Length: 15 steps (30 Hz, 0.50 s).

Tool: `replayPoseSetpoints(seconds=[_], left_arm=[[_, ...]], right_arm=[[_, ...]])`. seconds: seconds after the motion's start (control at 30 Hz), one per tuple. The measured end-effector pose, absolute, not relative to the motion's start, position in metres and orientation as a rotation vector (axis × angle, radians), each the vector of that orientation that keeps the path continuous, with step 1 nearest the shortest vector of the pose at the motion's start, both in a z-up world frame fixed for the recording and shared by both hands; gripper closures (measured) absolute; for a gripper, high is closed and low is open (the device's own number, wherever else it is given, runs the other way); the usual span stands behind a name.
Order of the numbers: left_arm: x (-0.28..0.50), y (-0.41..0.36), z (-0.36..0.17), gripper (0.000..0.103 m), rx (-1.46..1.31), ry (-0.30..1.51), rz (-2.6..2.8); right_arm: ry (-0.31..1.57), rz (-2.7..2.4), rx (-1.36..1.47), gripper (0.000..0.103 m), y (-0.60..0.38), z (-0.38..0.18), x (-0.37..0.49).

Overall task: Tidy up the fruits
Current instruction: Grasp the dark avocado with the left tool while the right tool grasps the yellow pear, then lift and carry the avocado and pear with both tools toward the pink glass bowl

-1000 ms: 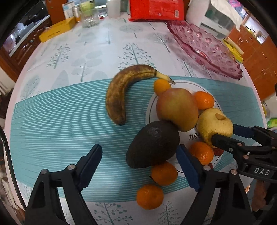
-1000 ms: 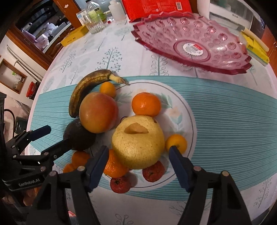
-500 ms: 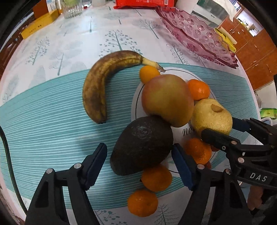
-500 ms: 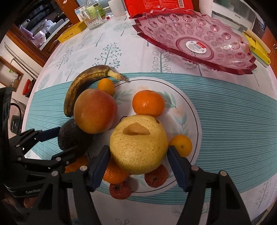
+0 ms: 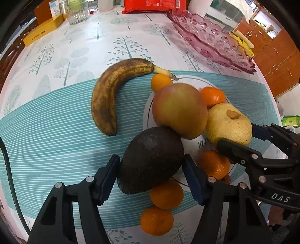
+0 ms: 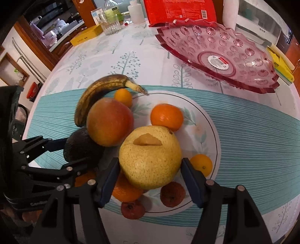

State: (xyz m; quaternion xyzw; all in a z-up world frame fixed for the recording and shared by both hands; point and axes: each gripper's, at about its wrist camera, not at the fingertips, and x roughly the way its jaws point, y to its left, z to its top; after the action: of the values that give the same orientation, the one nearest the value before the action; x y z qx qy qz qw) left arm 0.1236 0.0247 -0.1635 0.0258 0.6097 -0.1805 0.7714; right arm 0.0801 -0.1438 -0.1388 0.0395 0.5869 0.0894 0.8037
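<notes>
Both grippers closed in since earlier: left gripper [image 5: 150, 169] closing around avocado [image 5: 150, 159], right gripper [image 6: 150, 169] pinching pear [image 6: 150, 157]; lifting comes next.

- Lower half of tangerine [image 6: 125, 189] hidden behind pear [image 6: 150, 157] and gripper finger [image 6: 107, 184].
- Avocado [image 6: 82, 148] partly covered by apple [image 6: 109, 122].
- Plate lettering [image 5: 203, 143] mostly hidden, unreadable.
- Red bag [image 5: 153, 5] cut off at top edge.

A tree-patterned cloth [image 6: 131, 62] covers the desk, where a red packet [image 6: 180, 11], a clear drinking glass [image 6: 109, 25], a white bottle [image 6: 137, 11] and a flat yellow box [image 6: 86, 37] crowd the far edge
</notes>
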Motion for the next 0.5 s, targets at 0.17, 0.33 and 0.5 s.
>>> replayPoseSetpoints(seconds=[0.17, 0.33, 0.5], left_arm=[[0.117, 0.034, -0.15, 0.043, 0.048, 1.299, -0.359], [0.108, 0.042, -0.13, 0.062, 0.011, 1.266, -0.362], [0.103, 0.036, -0.124, 0.067, 0.038, 1.239, -0.341]], right_arm=[[1.222, 0.214, 0.112, 0.037, -0.146, -0.128, 0.079], [1.184, 0.219, 0.12, 0.037, -0.149, -0.115, 0.074], [1.159, 0.23, 0.114, 0.037, -0.151, -0.105, 0.069]])
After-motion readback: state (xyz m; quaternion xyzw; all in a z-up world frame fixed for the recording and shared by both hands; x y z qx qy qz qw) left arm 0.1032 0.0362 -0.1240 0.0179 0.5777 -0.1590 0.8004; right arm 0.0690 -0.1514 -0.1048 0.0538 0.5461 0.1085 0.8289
